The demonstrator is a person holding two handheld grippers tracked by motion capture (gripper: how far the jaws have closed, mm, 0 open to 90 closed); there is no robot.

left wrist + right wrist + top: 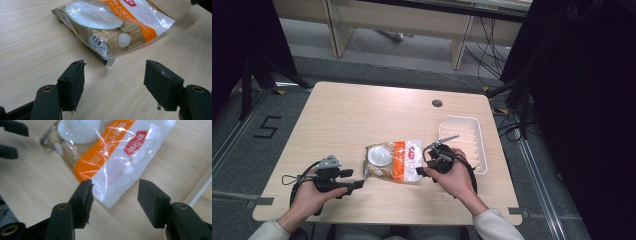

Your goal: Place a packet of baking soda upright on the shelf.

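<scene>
A clear snack bag [393, 160] with an orange band and a white disc inside lies flat at the middle of the wooden table [362, 115]. My left gripper [354, 178] rests just left of it, jaws open. In the left gripper view the bag [110, 27] lies a little ahead of the open left gripper [115, 66], its sealed corner nearest. My right gripper [422, 161] sits at the bag's right end. In the right gripper view the bag's white end [117, 167] reaches between the open jaws of the right gripper [116, 183], and the pads do not press on it.
A white ribbed tray [479, 145] stands right of the bag, close behind the right hand; its rim [200, 190] shows in the right gripper view. A round cable hole [437, 103] is at the table's far side. Desk legs and cables stand beyond.
</scene>
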